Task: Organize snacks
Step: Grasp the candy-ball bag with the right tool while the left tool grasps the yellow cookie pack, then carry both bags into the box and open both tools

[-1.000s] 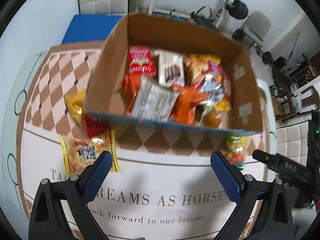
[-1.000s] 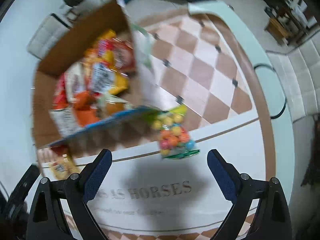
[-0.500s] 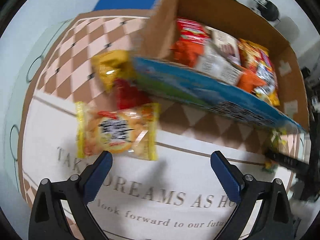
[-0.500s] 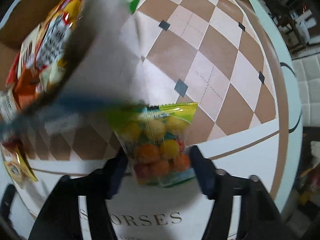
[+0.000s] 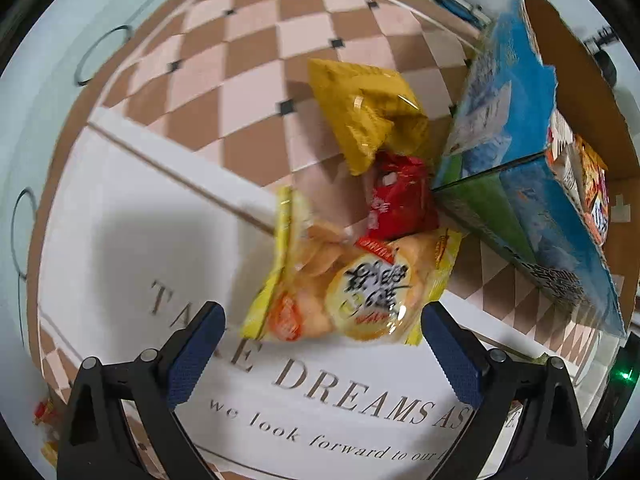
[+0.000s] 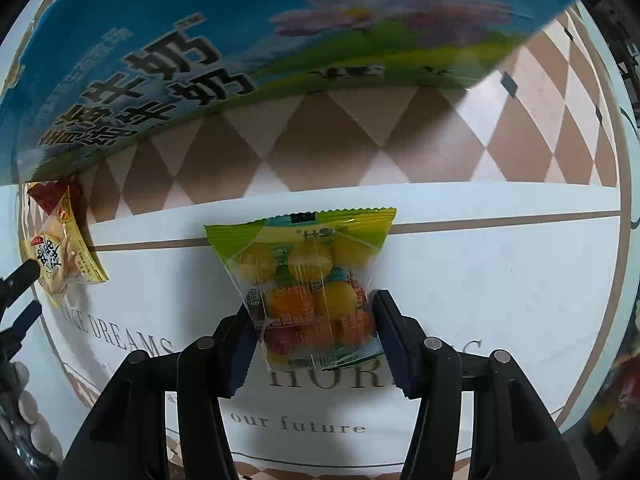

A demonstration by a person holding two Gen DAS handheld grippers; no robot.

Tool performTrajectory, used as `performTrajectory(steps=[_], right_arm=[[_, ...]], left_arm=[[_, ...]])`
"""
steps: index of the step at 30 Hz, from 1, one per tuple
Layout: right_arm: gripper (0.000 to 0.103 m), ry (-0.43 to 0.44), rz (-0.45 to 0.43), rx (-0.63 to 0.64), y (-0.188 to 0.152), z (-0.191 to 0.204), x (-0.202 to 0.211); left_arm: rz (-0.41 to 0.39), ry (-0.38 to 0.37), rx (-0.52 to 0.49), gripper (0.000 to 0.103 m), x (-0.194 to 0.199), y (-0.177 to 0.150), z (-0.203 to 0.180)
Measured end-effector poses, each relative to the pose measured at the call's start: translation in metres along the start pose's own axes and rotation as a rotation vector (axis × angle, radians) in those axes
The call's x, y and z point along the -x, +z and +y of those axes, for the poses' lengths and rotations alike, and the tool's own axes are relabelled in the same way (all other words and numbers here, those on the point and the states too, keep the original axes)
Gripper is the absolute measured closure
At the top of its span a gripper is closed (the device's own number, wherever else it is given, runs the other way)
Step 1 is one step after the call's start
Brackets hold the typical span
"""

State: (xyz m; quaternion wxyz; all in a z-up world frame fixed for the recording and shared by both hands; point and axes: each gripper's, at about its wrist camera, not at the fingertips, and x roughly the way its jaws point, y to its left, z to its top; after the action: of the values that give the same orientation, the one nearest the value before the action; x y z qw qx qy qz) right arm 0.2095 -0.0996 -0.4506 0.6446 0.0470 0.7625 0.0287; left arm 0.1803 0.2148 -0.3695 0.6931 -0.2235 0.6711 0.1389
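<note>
A cardboard box [image 5: 532, 152] printed blue and green holds several snack packs; it shows at the right of the left wrist view and fills the top of the right wrist view [image 6: 240, 40]. My left gripper [image 5: 320, 344] is open just in front of a yellow rice-cracker bag [image 5: 352, 284] lying on the table. A red packet [image 5: 400, 200] and a yellow bag [image 5: 368, 112] lie behind it beside the box. My right gripper [image 6: 314, 332] is shut on a green-topped bag of coloured candy balls [image 6: 308, 280], its fingers pressing the bag's lower sides.
The table [image 5: 160, 220] has a white mat with lettering and a brown-pink checked cloth. The rice-cracker bag also shows at the left of the right wrist view [image 6: 60, 256]. A small wrapper [image 5: 44, 416] lies at the table's lower left edge.
The left gripper moved left and down toward the rice-cracker bag, staying open. The right gripper came down on the candy bag and closed around it.
</note>
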Motion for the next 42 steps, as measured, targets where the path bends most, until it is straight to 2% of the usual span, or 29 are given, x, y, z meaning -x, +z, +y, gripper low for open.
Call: performTrajectory(steps=[6,7,9,11,12,19,26,30,32,37,42], right_arm=[[0.044,0.011,0.017,-0.008,0.008,0.000,0.001],[0.044,0.011,0.019,-0.007,0.016,-0.010,0.005],[0.044,0.008,0.020,-0.004,0.017,-0.011,0.005],[0.044,0.005,0.023,-0.002,0.017,-0.011,0.003],[0.044,0.004,0.024,-0.001,0.017,-0.008,0.003],[0.047,0.012,0.000,0.025,0.005,0.006,0.006],[0.049,0.064,-0.012,0.029,-0.012,-0.002,0.016],[0.049,0.096,-0.026,0.031,-0.022,-0.008,0.030],[0.049,0.116,-0.037,0.031,-0.042,-0.009,0.036],[0.049,0.165,-0.072,0.031,-0.052,-0.018,0.065],[0.049,0.224,-0.132,0.040,-0.047,-0.024,0.105]], left_arm=[[0.056,-0.002,-0.091,0.002,-0.029,0.015,-0.019],[0.064,-0.004,-0.107,0.002,-0.034,0.019,-0.021],[0.047,-0.009,-0.118,0.007,-0.038,0.019,-0.022],[0.032,-0.018,-0.119,0.024,-0.037,0.017,-0.023],[0.024,-0.022,-0.118,0.026,-0.035,0.014,-0.023],[0.026,-0.056,-0.149,0.044,-0.023,-0.016,-0.028],[0.050,-0.112,-0.188,0.051,-0.010,-0.064,-0.039],[0.044,-0.162,-0.208,0.052,0.012,-0.087,-0.056],[0.025,-0.186,-0.230,0.052,0.028,-0.094,-0.064],[-0.022,-0.239,-0.287,0.053,0.065,-0.075,-0.079],[-0.064,-0.292,-0.348,0.053,0.105,-0.060,-0.102]])
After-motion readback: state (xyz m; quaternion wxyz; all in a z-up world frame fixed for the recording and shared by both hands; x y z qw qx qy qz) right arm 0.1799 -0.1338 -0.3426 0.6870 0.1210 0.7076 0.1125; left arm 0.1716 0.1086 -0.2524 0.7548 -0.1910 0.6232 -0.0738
